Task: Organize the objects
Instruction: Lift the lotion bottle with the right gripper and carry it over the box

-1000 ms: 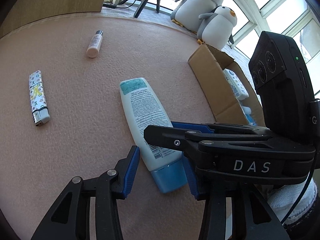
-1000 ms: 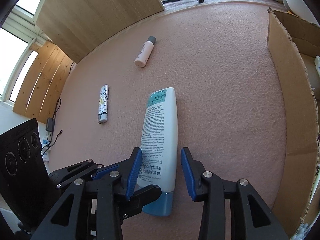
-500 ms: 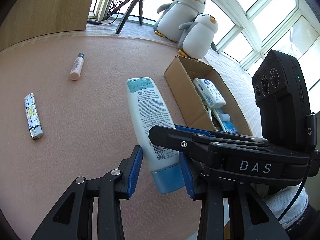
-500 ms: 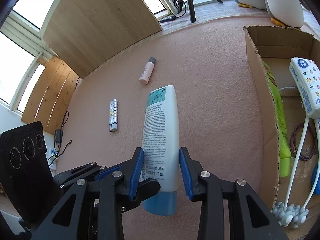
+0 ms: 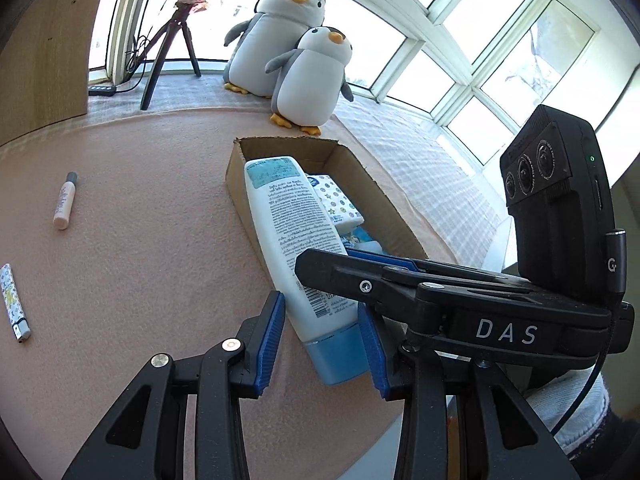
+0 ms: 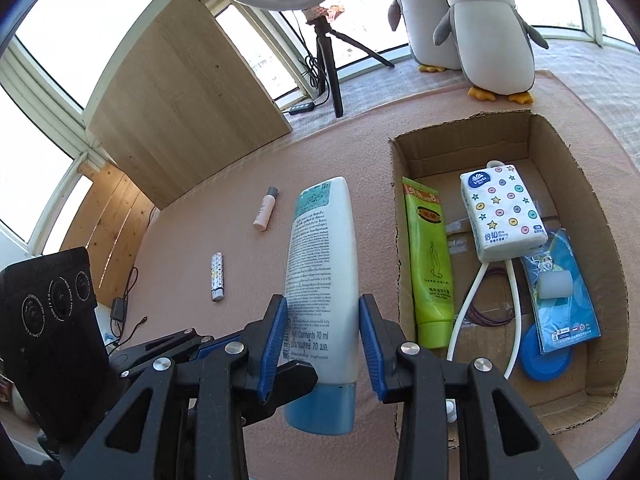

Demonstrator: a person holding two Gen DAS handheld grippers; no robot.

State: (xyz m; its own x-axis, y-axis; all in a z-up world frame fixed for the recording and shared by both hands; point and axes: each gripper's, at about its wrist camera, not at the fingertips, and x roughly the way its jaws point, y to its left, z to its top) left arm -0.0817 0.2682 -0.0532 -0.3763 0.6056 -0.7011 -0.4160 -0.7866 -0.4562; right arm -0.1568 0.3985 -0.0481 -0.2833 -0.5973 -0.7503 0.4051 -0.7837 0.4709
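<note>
A white lotion bottle [image 5: 296, 232] [image 6: 320, 248] with a blue cap hangs tilted above the pink mat [image 5: 140, 260], held by both grippers at its cap end. My left gripper [image 5: 322, 332] is shut on it, blue pads against its sides. My right gripper [image 6: 322, 336] is shut on the same bottle a little above the cap. Just to the right lies the open cardboard box [image 6: 580, 184] [image 5: 236, 184]; in the left wrist view the bottle's top overlaps its near wall. A pink tube [image 6: 265, 213] [image 5: 64, 204] and a patterned lighter [image 6: 217, 277] [image 5: 14, 308] lie on the mat to the left.
The box holds a green tube [image 6: 430, 260], a tissue pack [image 6: 502, 212], a white massager and blue packets. Two plush penguins [image 5: 308, 76] stand behind the box by the windows. A ring-light tripod [image 6: 328, 60] and a wooden board [image 6: 180, 92] stand at the back left.
Both grippers have lifted the bottle off the mat and carried it toward the box. The left jaws closed onto it. The box's inside has come into view.
</note>
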